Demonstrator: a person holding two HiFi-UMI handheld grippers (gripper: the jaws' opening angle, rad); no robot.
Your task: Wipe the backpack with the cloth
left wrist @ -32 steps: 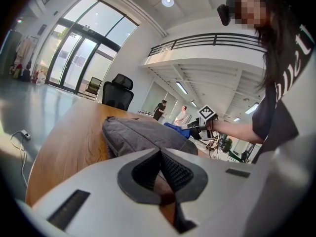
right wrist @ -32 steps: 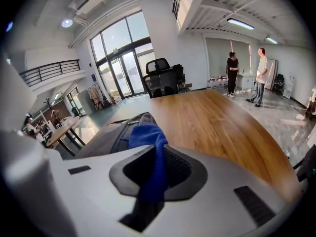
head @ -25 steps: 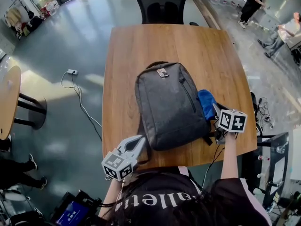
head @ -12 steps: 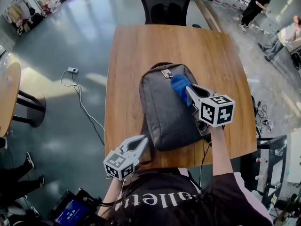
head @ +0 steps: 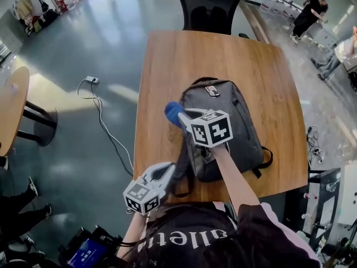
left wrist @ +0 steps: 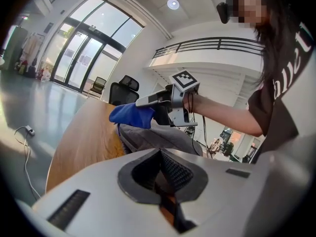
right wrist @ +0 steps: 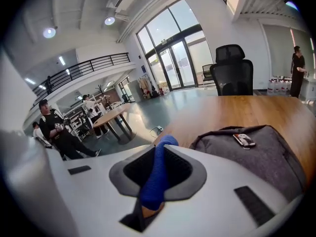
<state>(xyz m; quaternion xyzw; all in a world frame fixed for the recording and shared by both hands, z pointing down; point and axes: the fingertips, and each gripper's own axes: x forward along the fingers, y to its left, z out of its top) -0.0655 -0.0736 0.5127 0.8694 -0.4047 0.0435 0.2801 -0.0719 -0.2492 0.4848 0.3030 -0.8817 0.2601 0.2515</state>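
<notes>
White print across the person's black shirt [head: 177, 239], at 6 o'clock in the head view, reads roughly "allette", with its ends lost in folds. The small tag [head: 211, 91] on the backpack [head: 242, 133] and the lit screen [head: 88, 254] at 7 o'clock are too small to read.

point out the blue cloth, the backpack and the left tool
blue cloth [head: 173, 111]: head view, its bunched end.
backpack [head: 244, 128]: head view, grey front panel.
left tool [head: 167, 168]: head view, between its fingertips.

We look steeply down on the table [head: 167, 82] from overhead. The 2 gripper views sit low and near. All 3 share the backpack [head: 241, 121].
</notes>
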